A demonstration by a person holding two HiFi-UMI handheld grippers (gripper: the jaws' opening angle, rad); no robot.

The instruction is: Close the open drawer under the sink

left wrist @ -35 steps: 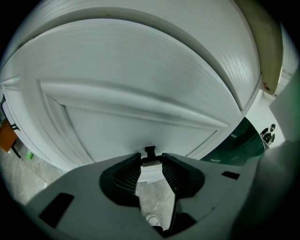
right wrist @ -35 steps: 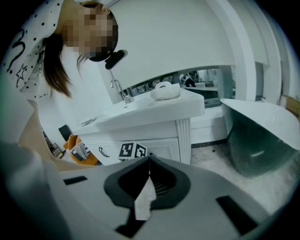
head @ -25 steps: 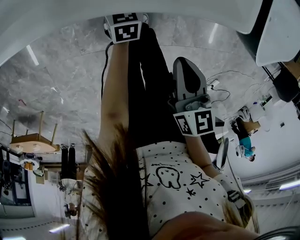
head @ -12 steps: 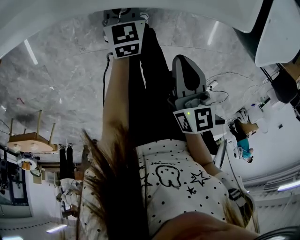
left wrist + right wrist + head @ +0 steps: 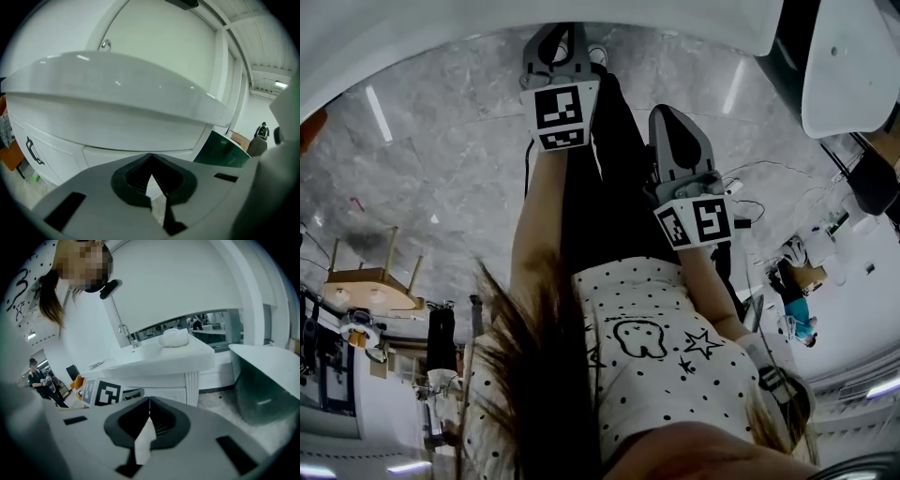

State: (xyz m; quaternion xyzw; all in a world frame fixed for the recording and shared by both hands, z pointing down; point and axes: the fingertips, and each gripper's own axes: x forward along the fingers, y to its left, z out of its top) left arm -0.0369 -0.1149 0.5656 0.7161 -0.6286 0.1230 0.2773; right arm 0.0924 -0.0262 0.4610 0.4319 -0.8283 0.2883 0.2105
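Left gripper view: the grey plastic left claw [image 5: 151, 157] is closed, jaws meeting on nothing. Just beyond, the flat white drawer front [image 5: 101, 153] sits under the smooth, curved, glossy sink rim [image 5: 117, 93]. The right claw [image 5: 150, 399] is closed too, empty.

the head camera is looking steeply down along the person's shirt [image 5: 647, 347] and legs to the marble floor [image 5: 422, 187], with the white worktop [image 5: 394, 37] curving its front edge across the top. the camera on the left claw [image 5: 151, 158] is sitting close under that front edge, facing the cabinet [image 5: 70, 140]. the camera on the right claw [image 5: 149, 401] is standing farther back, looking at the worktop's corner and faucet [image 5: 127, 336] and catching the left claw's marker cube [image 5: 107, 392]. both claw views are sharing the worktop and cabinet.
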